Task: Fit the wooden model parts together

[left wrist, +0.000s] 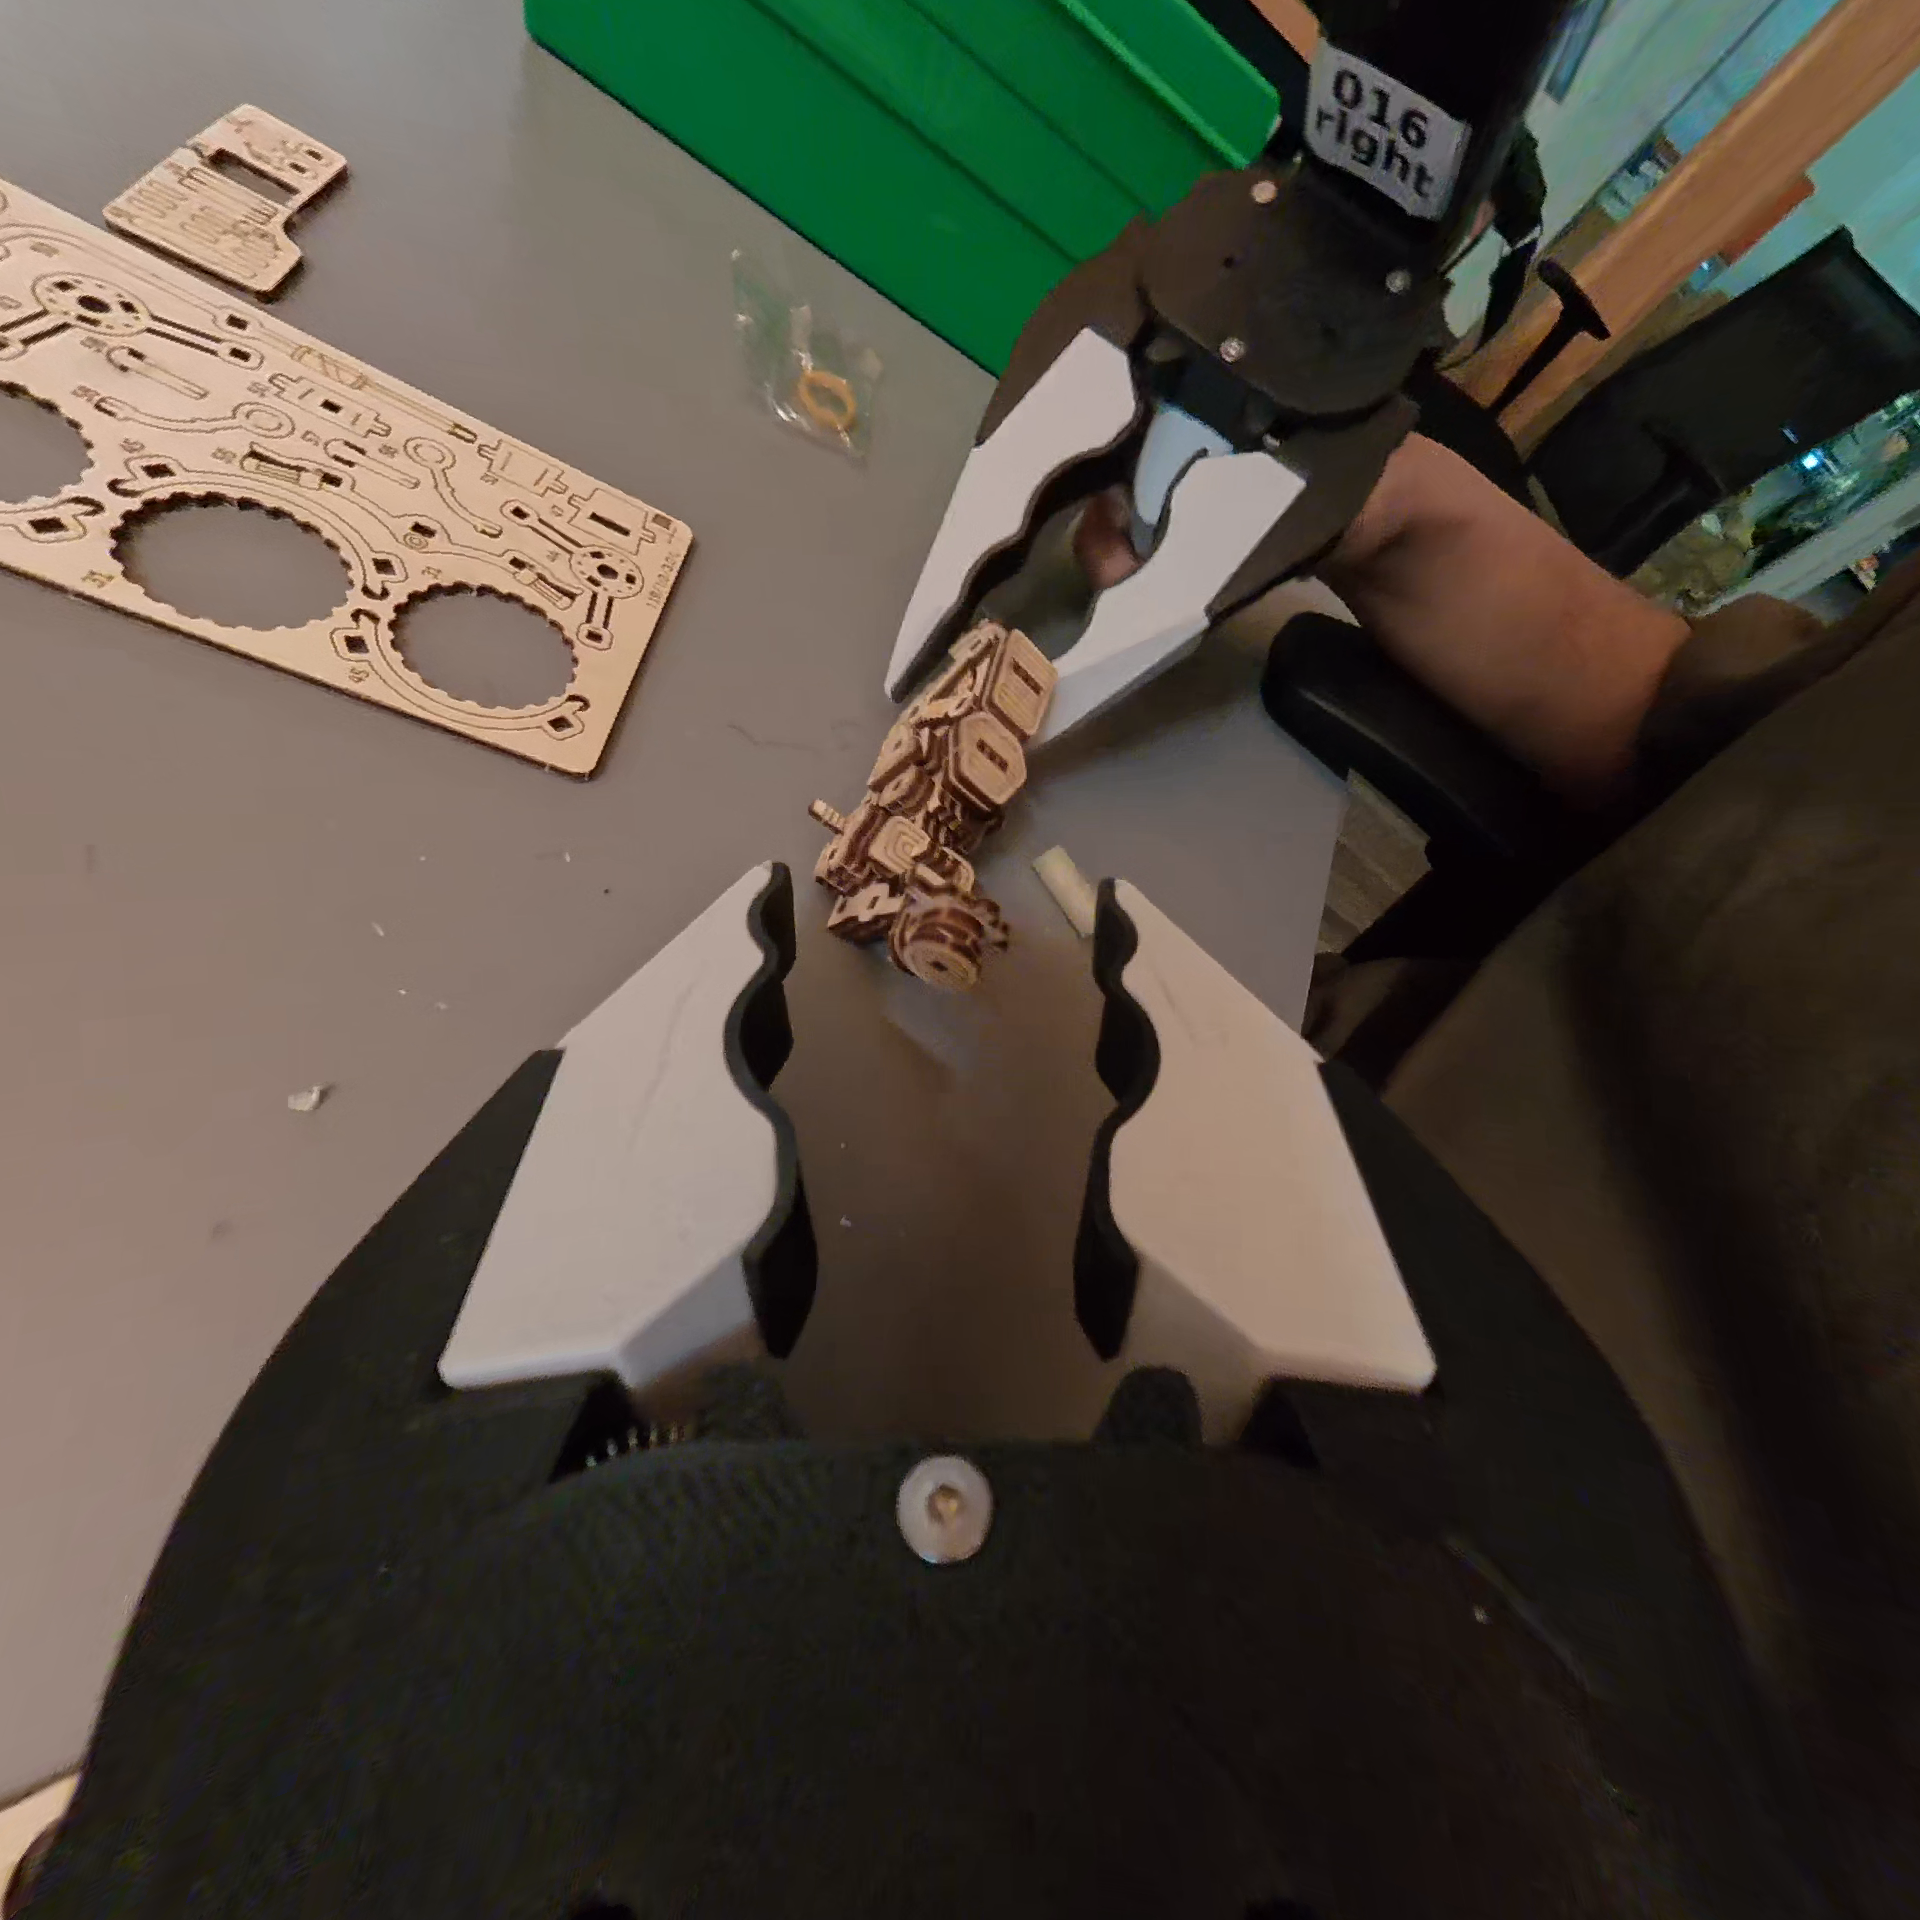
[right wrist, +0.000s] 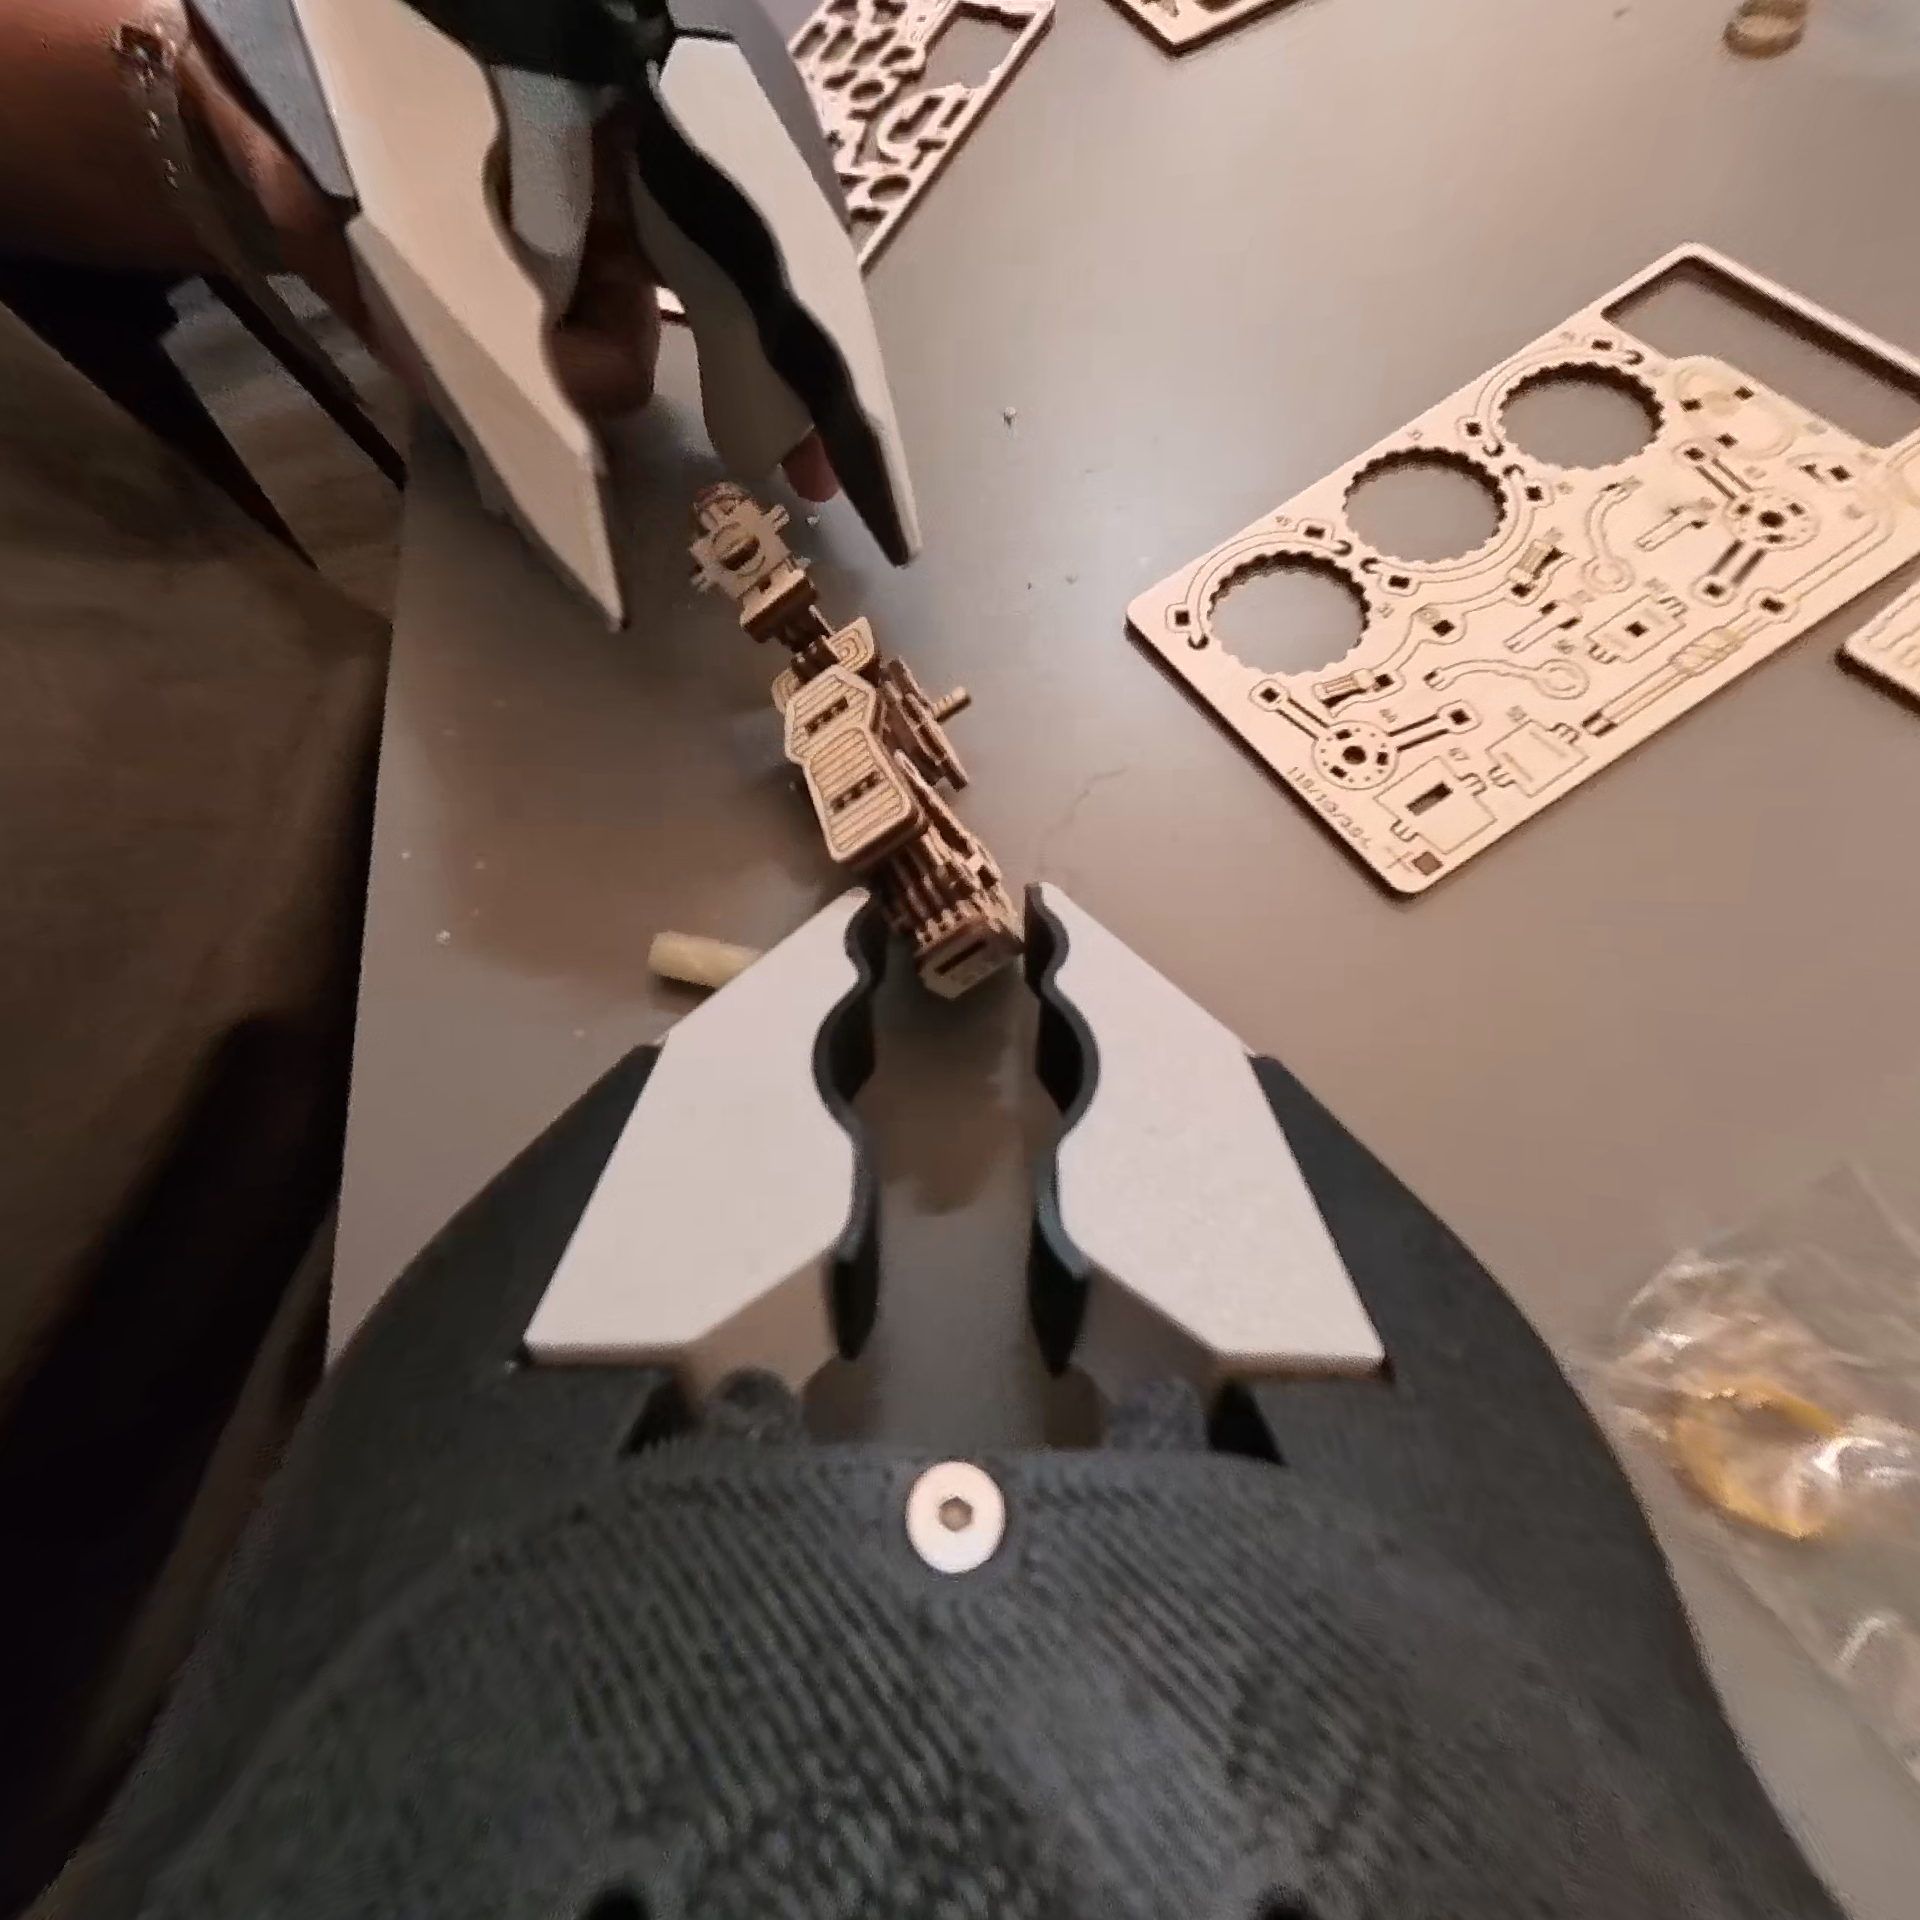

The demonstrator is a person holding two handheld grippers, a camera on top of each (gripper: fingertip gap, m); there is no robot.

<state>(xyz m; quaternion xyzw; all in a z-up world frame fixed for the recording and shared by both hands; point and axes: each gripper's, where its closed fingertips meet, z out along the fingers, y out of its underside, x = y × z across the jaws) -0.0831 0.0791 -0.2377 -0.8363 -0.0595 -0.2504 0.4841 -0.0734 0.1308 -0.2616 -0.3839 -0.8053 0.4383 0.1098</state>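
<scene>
A small, partly built wooden model (left wrist: pixel 935 821) lies on the grey table (left wrist: pixel 312 935) near its edge. My left gripper (left wrist: pixel 940 894) is open, and the model's near end sits just between its fingertips. My right gripper (left wrist: pixel 971 707) comes from the far side and straddles the model's other end. In the right wrist view the right gripper (right wrist: pixel 948 904) is narrowly open, and the end of the model (right wrist: pixel 883 790) sits between its tips with small gaps. The left gripper (right wrist: pixel 758 587) stands open around the far end.
A laser-cut wooden sheet (left wrist: pixel 343 540) with round cut-outs lies to the left; it also shows in the right wrist view (right wrist: pixel 1507 623). A smaller sheet (left wrist: pixel 223 197), a green box (left wrist: pixel 935 156), a plastic bag of rubber bands (left wrist: pixel 816 364) and a pale stick (left wrist: pixel 1065 883) are nearby. My right fingertips sit around 7 cm from my left ones. From the right gripper's tips to the pale stick (left wrist: pixel 1065 883) is close to 4 cm.
</scene>
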